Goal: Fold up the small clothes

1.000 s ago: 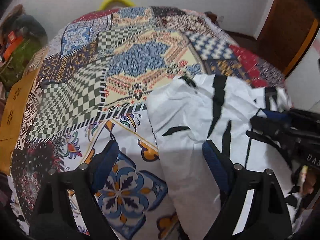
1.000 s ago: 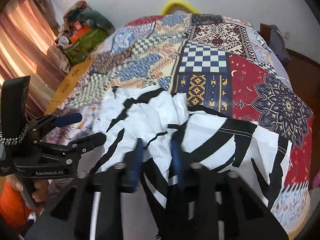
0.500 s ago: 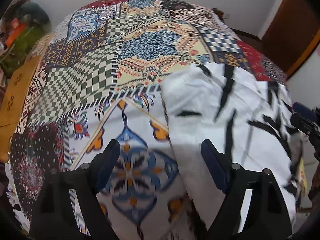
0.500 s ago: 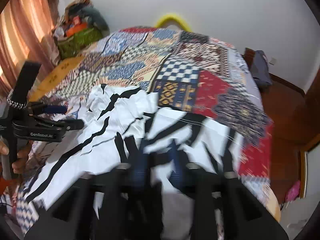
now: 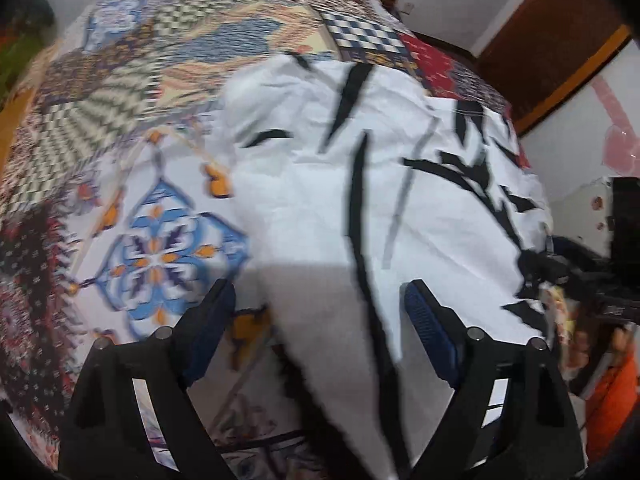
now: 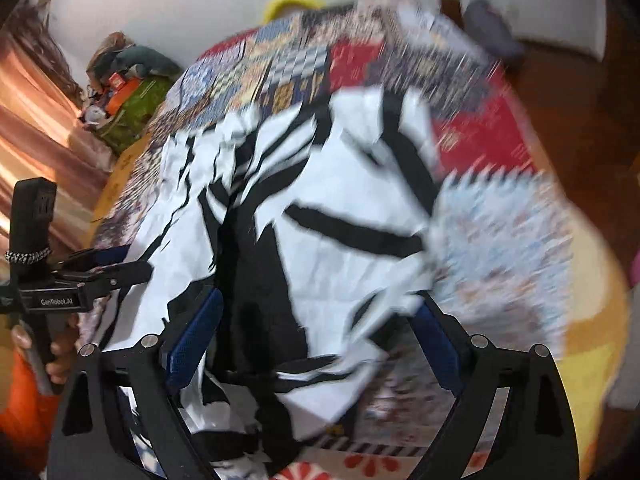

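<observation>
A white garment with black stripes (image 5: 360, 184) lies spread on the patchwork bedspread (image 5: 160, 80). It also shows in the right wrist view (image 6: 340, 220), rumpled and blurred by motion. My left gripper (image 5: 320, 320) is open, its blue-padded fingers apart over the garment's near left edge. My right gripper (image 6: 316, 328) is open, its fingers wide apart over the garment's near part. The left gripper also shows at the left of the right wrist view (image 6: 116, 264). The right gripper shows at the right edge of the left wrist view (image 5: 576, 268).
The bed fills both views. A yellow hoop-like object (image 6: 292, 0) is beyond its far end. A green bag with clutter (image 6: 132, 100) and curtains (image 6: 36, 132) stand to the left. A wooden door (image 5: 560, 32) is at the right.
My right gripper has opened and let go of the garment, which was pinched a second ago. The garment now lies more spread out. Both cameras have swung, and the views are blurred.
</observation>
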Available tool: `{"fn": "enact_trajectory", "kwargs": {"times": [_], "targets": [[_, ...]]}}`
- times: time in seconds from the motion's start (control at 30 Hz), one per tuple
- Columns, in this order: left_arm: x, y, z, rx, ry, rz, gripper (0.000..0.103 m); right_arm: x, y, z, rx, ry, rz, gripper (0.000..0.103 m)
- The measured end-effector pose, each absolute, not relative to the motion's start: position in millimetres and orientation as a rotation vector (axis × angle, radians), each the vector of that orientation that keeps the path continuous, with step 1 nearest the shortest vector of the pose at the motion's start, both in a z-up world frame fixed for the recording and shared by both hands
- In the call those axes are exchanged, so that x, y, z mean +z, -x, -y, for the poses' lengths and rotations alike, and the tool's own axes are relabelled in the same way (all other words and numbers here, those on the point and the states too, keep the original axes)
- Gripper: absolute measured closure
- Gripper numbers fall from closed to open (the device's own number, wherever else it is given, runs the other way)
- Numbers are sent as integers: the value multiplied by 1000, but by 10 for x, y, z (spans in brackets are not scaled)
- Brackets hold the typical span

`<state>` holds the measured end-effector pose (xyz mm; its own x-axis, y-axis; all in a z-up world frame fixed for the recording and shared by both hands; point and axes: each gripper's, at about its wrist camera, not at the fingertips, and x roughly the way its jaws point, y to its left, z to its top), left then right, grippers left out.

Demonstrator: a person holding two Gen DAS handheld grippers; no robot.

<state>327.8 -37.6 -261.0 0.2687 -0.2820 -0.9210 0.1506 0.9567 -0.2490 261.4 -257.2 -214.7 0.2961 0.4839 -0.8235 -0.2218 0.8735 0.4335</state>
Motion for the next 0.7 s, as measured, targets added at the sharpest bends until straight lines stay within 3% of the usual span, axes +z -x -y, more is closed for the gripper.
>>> {"fn": "enact_trajectory", "kwargs": {"times": [0.13,0.2,0.27,0.3,0.33,0.37,0.43,0.53,0.7], "targets": [[-2657,-3334,507,-358,146,-1278,18,-2303,-2678,2430,516,-300,-1218,10],[-2676,-3357,524,-358,151,-1270,22,-2288,-2690,2352,564,-312,-1210,16],[-2689,-3382,523,-354,163,-1261,38,-2297,-2703,2290,609,-346,-1219,39],[-2695,-3393,513,-344,166,-1265,54,-2306,-2713,2258,622,-356,-1225,45],[-2699,-3401,478,-336,181,-1272,69,-2309,-2719,2223,634,-355,-1229,59],[-2703,-3405,432,-339,213,-1279,74,-2306,-2718,2194,639,-349,-1228,72],[-2683,-3397,362,-345,251,-1273,88,-2283,-2713,2152,642,-340,-1221,81],[-2597,-3326,279,-350,256,-1235,92,-2166,-2674,2065,657,-309,-1181,90],[-2234,-3153,133,-312,212,-1135,93,-1905,-2630,1791,698,-244,-1117,93]]}}
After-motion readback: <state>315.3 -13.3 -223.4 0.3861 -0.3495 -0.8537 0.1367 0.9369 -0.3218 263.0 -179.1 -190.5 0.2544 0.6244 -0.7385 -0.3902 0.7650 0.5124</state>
